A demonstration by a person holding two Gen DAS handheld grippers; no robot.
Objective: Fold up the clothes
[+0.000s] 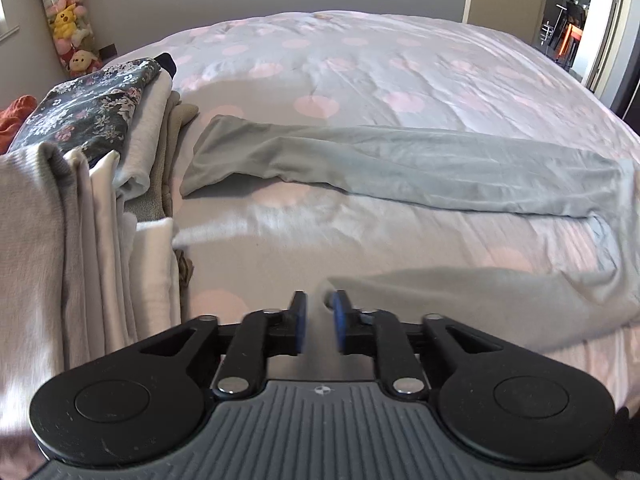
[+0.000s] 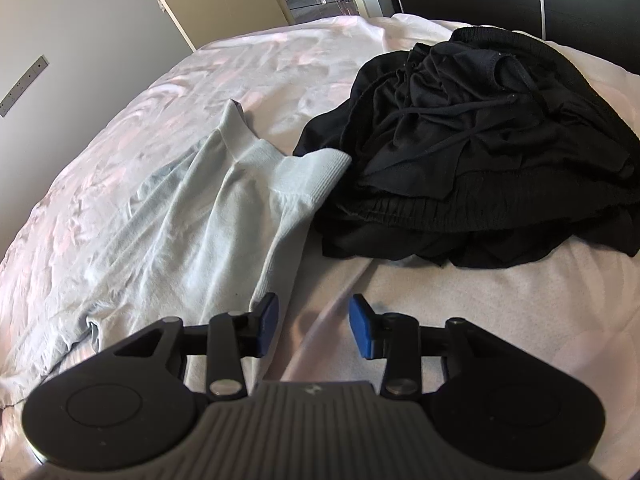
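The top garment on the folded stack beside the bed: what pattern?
Dark fabric with a small floral print, clearest in the left wrist view.

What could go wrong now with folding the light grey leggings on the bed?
1. Both grippers, left gripper and right gripper, are open and hold nothing, so the grey leggings may stay wrinkled.
2. The waistband touches the black clothes pile; a grasp there might catch black fabric too.
3. The folded stack lies close beside one leg end; a sweep could disturb it.

Left wrist view: looking down close over the bed (image 1: 360, 64) toward its far edge. Right wrist view: likewise, facing another corner. Both are sharing the pale leggings (image 1: 400, 160).
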